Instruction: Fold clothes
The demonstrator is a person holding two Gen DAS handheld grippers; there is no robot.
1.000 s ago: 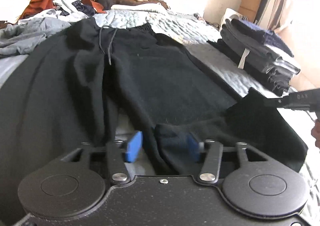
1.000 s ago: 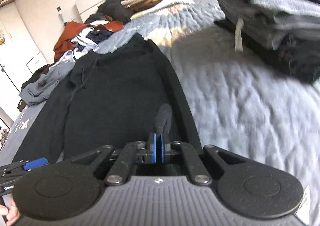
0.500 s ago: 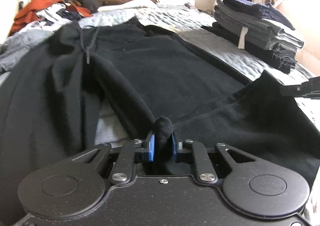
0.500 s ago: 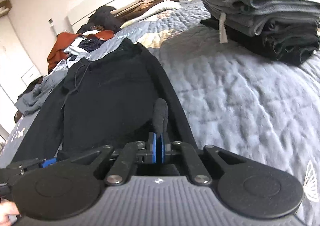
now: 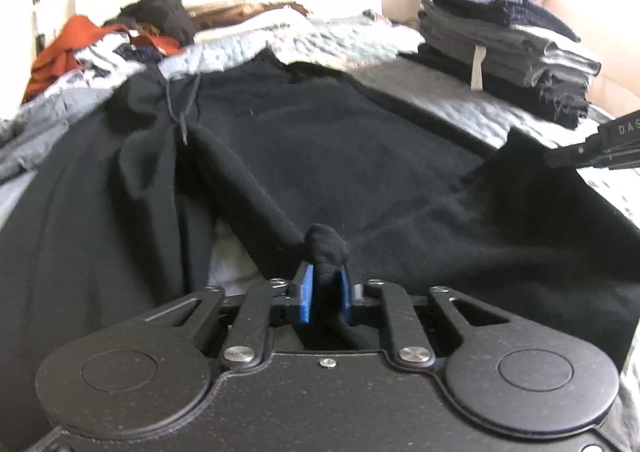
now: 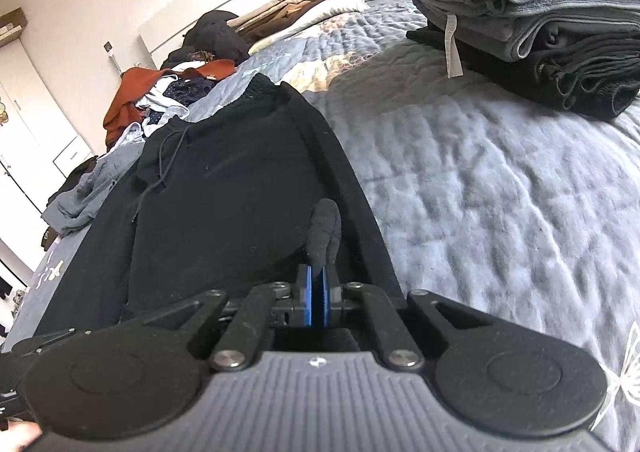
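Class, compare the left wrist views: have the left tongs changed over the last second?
Yes. The left tongs, open before, have shut on the black fleece trousers lying on the blue-grey quilted bedspread.

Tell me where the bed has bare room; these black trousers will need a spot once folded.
Bare quilt lies between the black trousers and the folded stack, running on toward the near edge. The far left is crowded with a heap of unfolded clothes; both grippers, left and right, pinch the trousers.
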